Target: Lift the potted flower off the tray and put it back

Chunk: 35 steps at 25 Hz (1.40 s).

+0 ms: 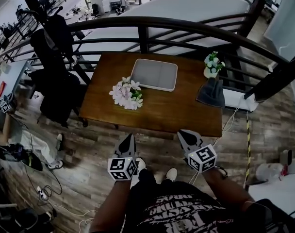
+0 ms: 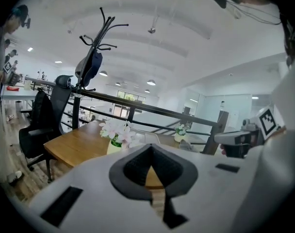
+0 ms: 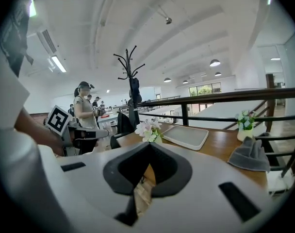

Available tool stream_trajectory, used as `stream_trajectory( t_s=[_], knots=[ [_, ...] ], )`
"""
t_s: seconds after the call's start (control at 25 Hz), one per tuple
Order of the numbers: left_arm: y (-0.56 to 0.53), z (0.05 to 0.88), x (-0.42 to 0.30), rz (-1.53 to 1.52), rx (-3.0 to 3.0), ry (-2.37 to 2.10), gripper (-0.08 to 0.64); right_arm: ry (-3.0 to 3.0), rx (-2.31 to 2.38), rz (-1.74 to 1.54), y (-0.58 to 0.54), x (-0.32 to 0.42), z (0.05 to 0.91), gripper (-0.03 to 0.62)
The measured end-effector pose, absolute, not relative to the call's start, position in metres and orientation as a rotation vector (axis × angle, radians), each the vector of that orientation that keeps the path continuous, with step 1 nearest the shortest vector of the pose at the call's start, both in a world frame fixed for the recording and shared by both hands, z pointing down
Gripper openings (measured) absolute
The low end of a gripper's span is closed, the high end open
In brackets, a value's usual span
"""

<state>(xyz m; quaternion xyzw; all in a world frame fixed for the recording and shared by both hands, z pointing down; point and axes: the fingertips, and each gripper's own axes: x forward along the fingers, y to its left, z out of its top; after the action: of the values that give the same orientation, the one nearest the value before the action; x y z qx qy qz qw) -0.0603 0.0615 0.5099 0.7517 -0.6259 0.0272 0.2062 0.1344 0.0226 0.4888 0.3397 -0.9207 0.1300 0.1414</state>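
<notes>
The potted flower [image 1: 127, 93], pink and white blooms in a pale pot, stands on the wooden table [image 1: 162, 111] just left of and in front of the grey tray [image 1: 154, 74], not on it. It also shows in the left gripper view as the potted flower [image 2: 116, 132] and in the right gripper view as the potted flower [image 3: 148, 130], with the tray [image 3: 184, 136] beside it. My left gripper [image 1: 128, 139] and right gripper [image 1: 185, 136] hover over the floor before the table's near edge. Both are shut with nothing in them and point toward the table.
A second small pot of white flowers [image 1: 213, 64] and a folded grey cloth [image 1: 211, 92] sit at the table's right end. A dark railing [image 1: 186, 28] curves behind the table. A coat stand and black chair [image 1: 53, 76] are at the left. Cables [image 1: 45, 193] lie on the floor.
</notes>
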Motion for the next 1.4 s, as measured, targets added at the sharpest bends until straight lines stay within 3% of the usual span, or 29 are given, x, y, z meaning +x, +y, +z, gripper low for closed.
stream_trajectory(
  t_s=[0.36, 1.4],
  knots=[
    [0.106, 0.505, -0.052, 0.106, 2.014, -1.833, 0.006, -2.701, 0.926, 0.429, 0.051, 0.152, 0.493, -0.009],
    [0.138, 0.497, -0.064, 0.066, 2.088, -1.735, 0.006, -2.684, 0.962, 0.389, 0.090, 0.102, 0.471, -0.009]
  ],
)
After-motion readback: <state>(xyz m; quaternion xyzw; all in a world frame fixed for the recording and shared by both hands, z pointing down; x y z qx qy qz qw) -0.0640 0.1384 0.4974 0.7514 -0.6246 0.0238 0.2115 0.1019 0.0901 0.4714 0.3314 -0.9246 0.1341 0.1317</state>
